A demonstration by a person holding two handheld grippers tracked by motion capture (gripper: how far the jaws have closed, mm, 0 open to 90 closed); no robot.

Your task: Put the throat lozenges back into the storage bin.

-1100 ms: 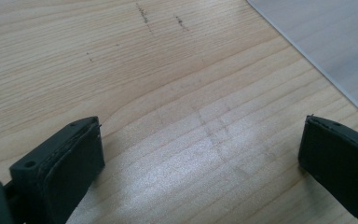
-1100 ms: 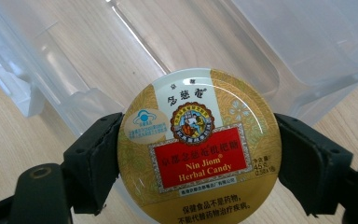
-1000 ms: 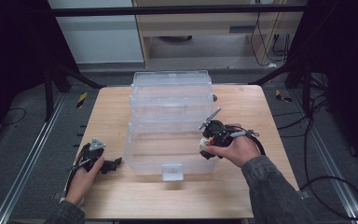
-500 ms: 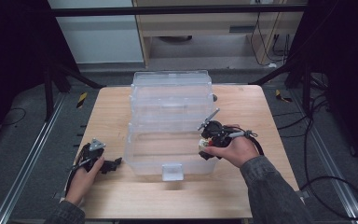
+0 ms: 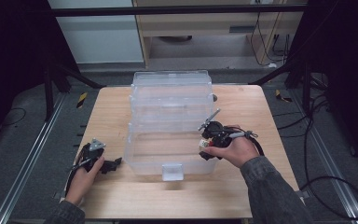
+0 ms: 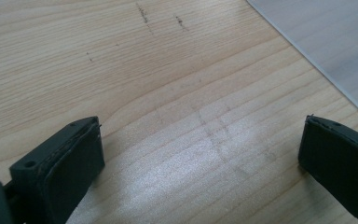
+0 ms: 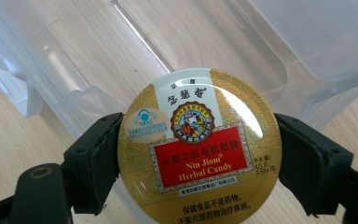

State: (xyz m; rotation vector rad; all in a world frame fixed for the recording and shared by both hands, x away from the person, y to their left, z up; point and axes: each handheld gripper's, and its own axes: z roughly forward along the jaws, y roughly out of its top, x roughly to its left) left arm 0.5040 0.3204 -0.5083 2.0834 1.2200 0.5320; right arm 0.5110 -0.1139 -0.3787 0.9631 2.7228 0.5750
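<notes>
A round gold candy tin with a red label sits between the jaws of my right gripper, which press on its two sides. In the high view that right gripper hovers at the right edge of the open bottom drawer of a clear plastic drawer unit. The tin shows there as a small pale spot at the jaws. My left gripper rests low on the wooden table left of the drawer. Its jaws stand wide open over bare wood.
The clear drawer's walls lie right behind the tin. A drawer handle juts toward the table's front edge. A cable trails from the right gripper off the table's right side. Dark frame legs stand at both back corners.
</notes>
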